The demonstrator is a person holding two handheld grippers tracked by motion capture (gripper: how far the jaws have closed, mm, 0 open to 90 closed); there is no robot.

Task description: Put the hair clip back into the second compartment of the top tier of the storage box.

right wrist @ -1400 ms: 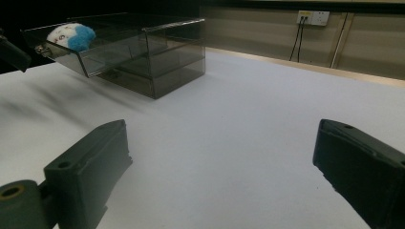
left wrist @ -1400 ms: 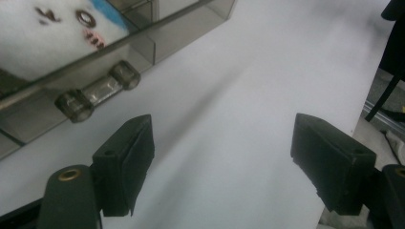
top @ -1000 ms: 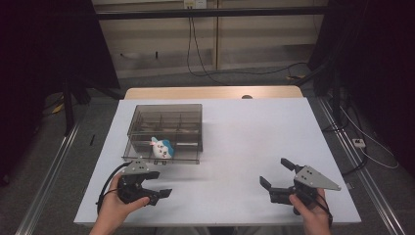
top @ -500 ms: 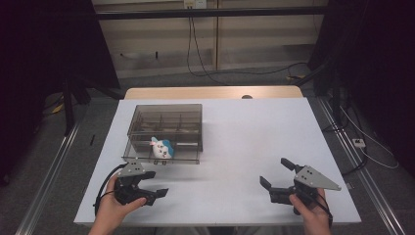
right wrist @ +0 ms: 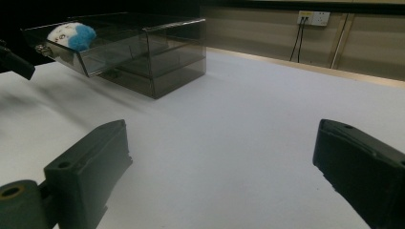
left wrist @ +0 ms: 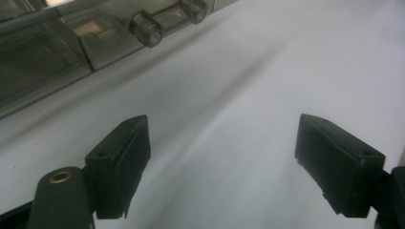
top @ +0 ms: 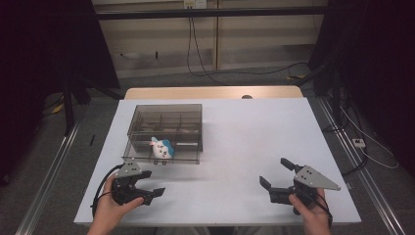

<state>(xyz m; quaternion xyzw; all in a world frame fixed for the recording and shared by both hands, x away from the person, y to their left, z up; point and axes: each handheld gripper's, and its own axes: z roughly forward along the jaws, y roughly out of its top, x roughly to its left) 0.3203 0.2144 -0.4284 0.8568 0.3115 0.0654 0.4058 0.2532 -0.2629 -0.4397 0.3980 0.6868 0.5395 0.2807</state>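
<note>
Black jaws of the left gripper [top: 147,188] have just been opening, nothing between them, and the hand has drawn back from the drawer [top: 161,155], so it looks released. Right gripper [top: 276,174] is spread too, empty. Farther off, the smoky plastic organizer [top: 166,128] holds the drawer (pulled out) with a blue-and-white plush toy [top: 162,148] inside.

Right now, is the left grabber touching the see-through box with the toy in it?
Apart. In the high view, white table shows between the left gripper and the box.
</note>
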